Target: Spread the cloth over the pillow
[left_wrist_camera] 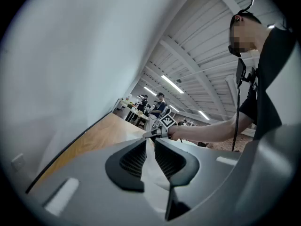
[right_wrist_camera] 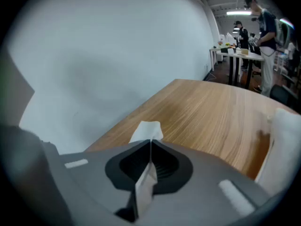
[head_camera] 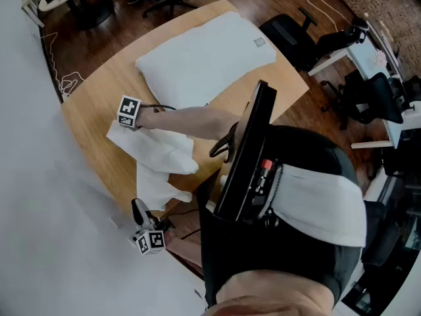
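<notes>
The left gripper [left_wrist_camera: 149, 140] and right gripper [right_wrist_camera: 150, 142] each have their fingers clamped on an edge of the cloth [head_camera: 161, 153], likely to stretch it open. It lies bunched on the table [head_camera: 99, 110] beside the pillow [head_camera: 204, 54], not yet covering it.

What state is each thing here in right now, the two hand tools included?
cloth: crumpled on the table, not over the pillow.
pillow: lying flat on the table, uncovered.
left gripper: shut on the cloth.
right gripper: shut on a corner of the cloth.
</notes>
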`<state>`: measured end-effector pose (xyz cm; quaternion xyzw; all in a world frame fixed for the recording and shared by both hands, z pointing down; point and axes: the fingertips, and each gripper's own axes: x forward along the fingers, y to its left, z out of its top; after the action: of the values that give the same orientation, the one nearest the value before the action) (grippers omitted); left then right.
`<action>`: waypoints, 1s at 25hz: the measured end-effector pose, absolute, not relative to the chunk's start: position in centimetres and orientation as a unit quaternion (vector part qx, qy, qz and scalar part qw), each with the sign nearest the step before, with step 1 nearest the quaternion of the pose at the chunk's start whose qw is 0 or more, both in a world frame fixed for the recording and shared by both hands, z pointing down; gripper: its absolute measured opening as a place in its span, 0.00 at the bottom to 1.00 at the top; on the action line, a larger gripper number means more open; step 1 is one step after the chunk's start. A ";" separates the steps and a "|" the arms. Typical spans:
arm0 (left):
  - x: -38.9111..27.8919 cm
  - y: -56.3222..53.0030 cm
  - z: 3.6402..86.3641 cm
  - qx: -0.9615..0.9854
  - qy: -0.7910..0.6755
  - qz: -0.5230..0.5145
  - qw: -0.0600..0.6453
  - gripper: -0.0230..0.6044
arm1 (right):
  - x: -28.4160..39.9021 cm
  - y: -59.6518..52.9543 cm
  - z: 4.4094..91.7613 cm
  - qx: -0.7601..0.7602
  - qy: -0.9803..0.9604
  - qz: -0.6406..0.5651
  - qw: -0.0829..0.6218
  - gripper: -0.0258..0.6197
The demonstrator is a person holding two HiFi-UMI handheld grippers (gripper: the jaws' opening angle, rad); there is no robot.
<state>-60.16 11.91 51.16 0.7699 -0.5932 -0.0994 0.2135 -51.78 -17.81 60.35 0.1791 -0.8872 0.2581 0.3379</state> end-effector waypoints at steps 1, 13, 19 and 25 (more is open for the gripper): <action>-59.3 12.3 50.7 0.773 -0.589 -0.098 0.216 0.12 | -51.4 -15.9 60.1 0.166 -0.889 0.255 0.343 0.06; -52.0 11.6 45.4 0.816 -0.536 -0.114 0.185 0.12 | -49.3 -10.1 60.0 0.111 -0.888 0.256 0.367 0.06; -51.8 12.9 47.4 0.802 -0.549 -0.115 0.203 0.12 | -50.0 -8.6 58.0 0.078 -0.904 0.246 0.340 0.06; -56.1 10.8 50.1 0.775 -0.588 -0.085 0.217 0.12 | -39.0 -2.9 30.4 0.001 -0.990 0.136 0.049 0.05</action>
<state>-56.08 10.83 50.11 0.7747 -0.5878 -0.0846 0.2174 -38.97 -2.87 30.38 0.0008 -0.9895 0.1361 0.0486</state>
